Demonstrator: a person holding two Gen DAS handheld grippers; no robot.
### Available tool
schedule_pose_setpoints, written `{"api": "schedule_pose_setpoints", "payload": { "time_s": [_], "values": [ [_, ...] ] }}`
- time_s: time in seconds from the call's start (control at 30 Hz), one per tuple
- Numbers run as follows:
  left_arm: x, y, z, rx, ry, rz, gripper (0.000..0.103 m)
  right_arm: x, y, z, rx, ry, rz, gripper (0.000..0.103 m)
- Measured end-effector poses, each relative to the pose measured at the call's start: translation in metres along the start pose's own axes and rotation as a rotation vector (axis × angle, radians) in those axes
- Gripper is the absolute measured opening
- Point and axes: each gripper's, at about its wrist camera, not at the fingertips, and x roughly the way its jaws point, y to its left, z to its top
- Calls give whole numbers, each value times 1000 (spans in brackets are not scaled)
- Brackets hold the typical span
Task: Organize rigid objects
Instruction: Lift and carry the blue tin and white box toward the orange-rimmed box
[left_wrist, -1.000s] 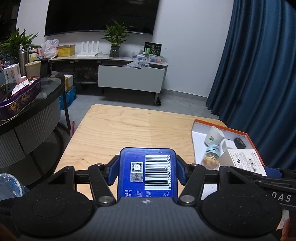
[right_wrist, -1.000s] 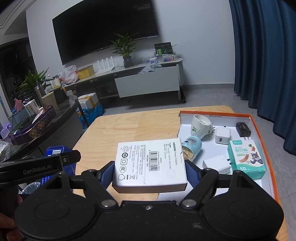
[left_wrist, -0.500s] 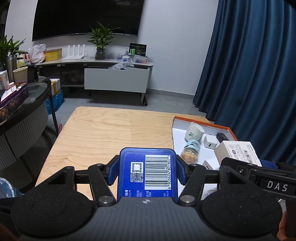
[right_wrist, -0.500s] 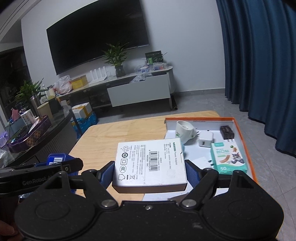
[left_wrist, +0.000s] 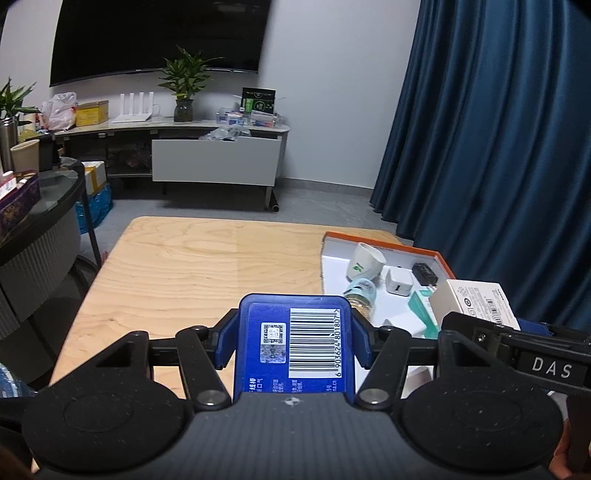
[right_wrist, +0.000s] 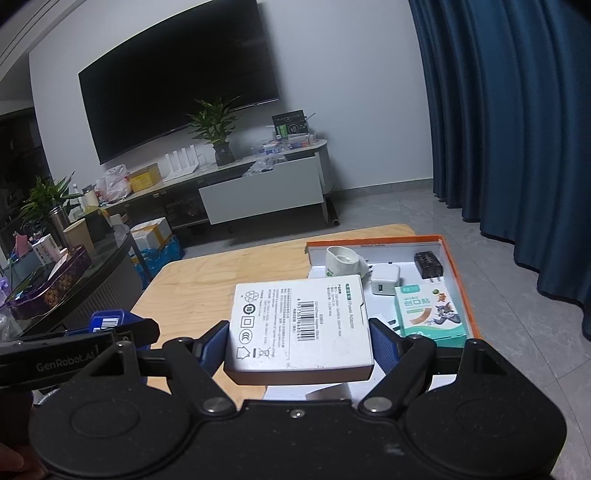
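Plainly, "Power Adapter" box (right_wrist: 299, 325) between right tongs (right_wrist: 297, 345).

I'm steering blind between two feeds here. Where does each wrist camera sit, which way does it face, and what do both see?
Left wrist: behind the left gripper, shut on the blue box, facing across the wooden table; the right gripper intrudes at right.
Right wrist: behind the right gripper, shut on the white adapter box, over the orange tray; the left gripper shows at left.
Shared: tray, table, TV wall.
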Motion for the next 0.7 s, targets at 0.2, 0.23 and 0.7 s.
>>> {"api": "schedule_pose_setpoints", "payload": {
  "time_s": [0.2, 0.23, 0.7],
  "values": [
    [9, -13, 1, 28, 13, -41, 61, -2, -14, -1, 20, -6, -35, 93],
    [10, -16, 1, 31, 14, -46, 61, -1, -17, -1, 24, -6, -42, 93],
    [37, -41, 1, 71, 61, -115, 61, 8, -48, 1, 69, 3, -116, 93]
  ]
}}
